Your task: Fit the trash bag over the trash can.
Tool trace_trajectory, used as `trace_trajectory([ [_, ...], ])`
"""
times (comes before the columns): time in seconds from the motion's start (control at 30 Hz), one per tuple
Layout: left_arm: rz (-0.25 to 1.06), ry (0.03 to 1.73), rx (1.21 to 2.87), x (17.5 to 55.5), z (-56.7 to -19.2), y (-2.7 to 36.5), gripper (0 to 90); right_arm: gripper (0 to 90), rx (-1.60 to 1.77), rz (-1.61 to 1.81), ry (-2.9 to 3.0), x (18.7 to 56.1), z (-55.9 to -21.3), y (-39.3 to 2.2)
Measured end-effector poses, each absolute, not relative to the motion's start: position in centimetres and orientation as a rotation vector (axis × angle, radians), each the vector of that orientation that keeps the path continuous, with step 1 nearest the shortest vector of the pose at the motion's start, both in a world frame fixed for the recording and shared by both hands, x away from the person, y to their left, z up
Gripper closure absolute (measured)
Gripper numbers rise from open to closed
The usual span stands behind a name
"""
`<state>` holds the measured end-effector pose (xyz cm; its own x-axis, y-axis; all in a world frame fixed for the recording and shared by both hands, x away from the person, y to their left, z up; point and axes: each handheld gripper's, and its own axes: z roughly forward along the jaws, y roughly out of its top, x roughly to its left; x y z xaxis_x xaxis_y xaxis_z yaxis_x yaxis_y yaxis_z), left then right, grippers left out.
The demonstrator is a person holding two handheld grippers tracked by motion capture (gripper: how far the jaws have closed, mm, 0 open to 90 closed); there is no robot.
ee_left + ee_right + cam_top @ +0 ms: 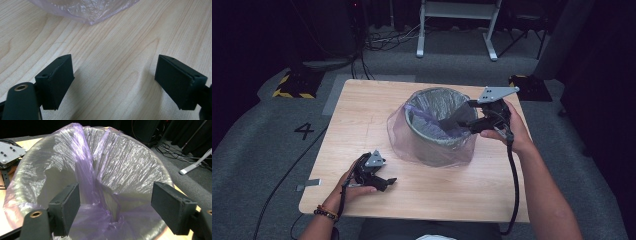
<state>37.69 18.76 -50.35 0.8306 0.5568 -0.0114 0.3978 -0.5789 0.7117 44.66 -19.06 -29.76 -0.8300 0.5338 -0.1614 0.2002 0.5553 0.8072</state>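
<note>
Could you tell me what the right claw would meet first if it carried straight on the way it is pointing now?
Most likely the purple bin liner bunched inside the bin: the open right claw points straight at that fold. The gap to it is hard to judge.

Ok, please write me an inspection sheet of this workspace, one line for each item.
Surface: wooden table, bare around the bin.
Job's things: grey bin at the centre, purple bag draped over its rim and partly pushed inside.
Clutter: nothing seen.
Grippers: left gripper open, low over the table; right gripper open at the bin's rim.
Cables: black cable trailing from the right gripper.
Surroundings: grey floor, marked "4".
</note>
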Motion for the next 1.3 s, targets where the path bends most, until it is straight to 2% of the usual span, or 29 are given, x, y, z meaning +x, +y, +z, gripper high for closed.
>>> trace_trajectory([
  [1.3,0.275,0.694,2.262,37.7,-50.4,18.8,15.2,22.2,0.605,1.128,2.351,41.6,-29.9,-22.9],
])
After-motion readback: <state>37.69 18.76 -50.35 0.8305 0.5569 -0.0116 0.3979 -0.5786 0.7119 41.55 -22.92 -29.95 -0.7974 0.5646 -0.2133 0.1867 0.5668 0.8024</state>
